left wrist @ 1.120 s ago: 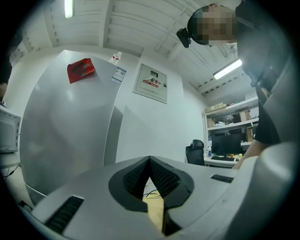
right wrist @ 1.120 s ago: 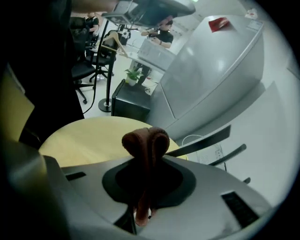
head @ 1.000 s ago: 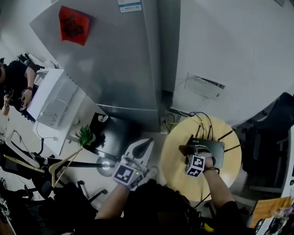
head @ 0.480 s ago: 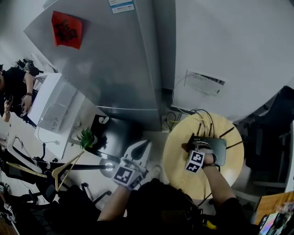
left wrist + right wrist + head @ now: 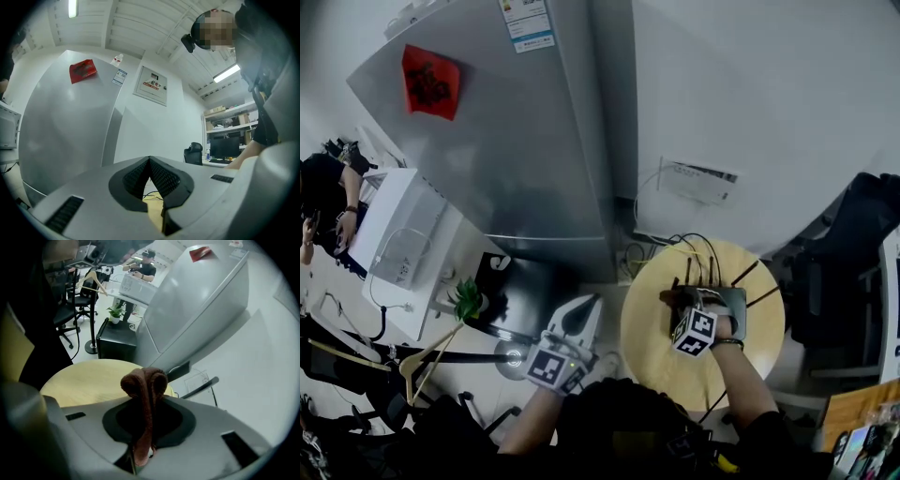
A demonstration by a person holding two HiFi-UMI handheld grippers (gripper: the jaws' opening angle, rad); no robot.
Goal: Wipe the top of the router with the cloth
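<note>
Router [image 5: 733, 309] under the right gripper [image 5: 682, 305]; cloth [image 5: 144, 380] pinched, wipe looks under way.
Router lies flat on the round table [image 5: 656, 361], directly below and ahead of the right jaws, long axis running side to side across them, antennas [image 5: 201, 387] on its far edge. Right jaws are clamped on the brown cloth, a folded bunch standing out past the tips. The tips sit over the router's left end, so the unwiped top likely lies to their right. Left gripper [image 5: 579, 317] is well apart, off the table to the left, jaws closed tip to tip on nothing. Right hand is plainly nearer.
</note>
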